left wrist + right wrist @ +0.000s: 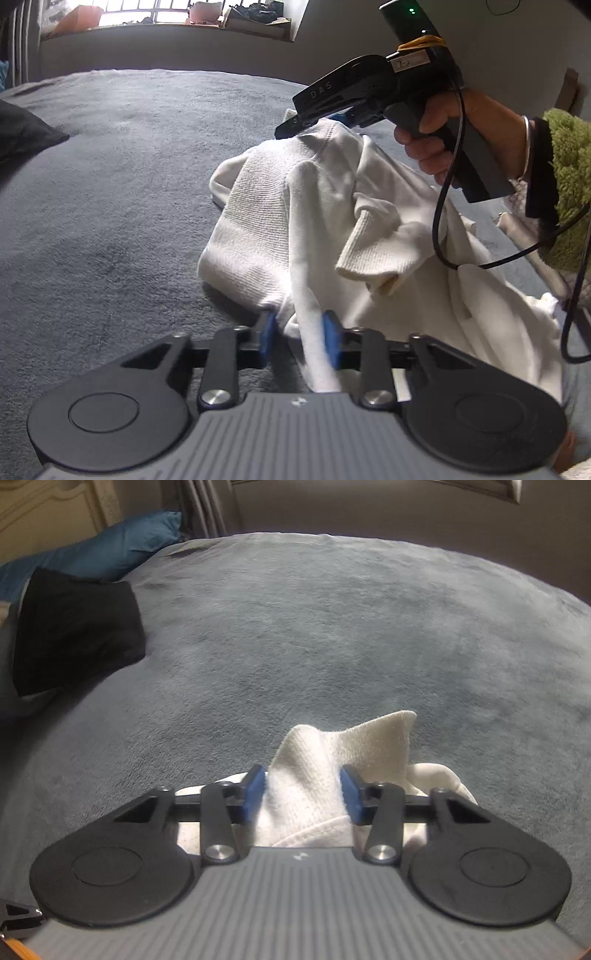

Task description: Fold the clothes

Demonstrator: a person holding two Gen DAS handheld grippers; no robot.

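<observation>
A white knit garment (325, 221) lies crumpled on the grey bedspread (122, 155). My left gripper (299, 338) is shut on a bunched edge of it near the camera. My right gripper (295, 123) is seen from the side in the left wrist view, held by a hand, pinching the garment's far top edge and lifting it. In the right wrist view the right gripper (303, 794) is shut on a fold of the white garment (332, 753), which sticks up between the blue pads (255, 790). The rest of the garment hangs hidden below.
A folded black garment (74, 631) lies at the left of the bed, with a blue pillow (110, 546) behind it. A window ledge with clutter (192, 18) runs along the far wall. A black cable (443, 206) hangs from the right gripper over the garment.
</observation>
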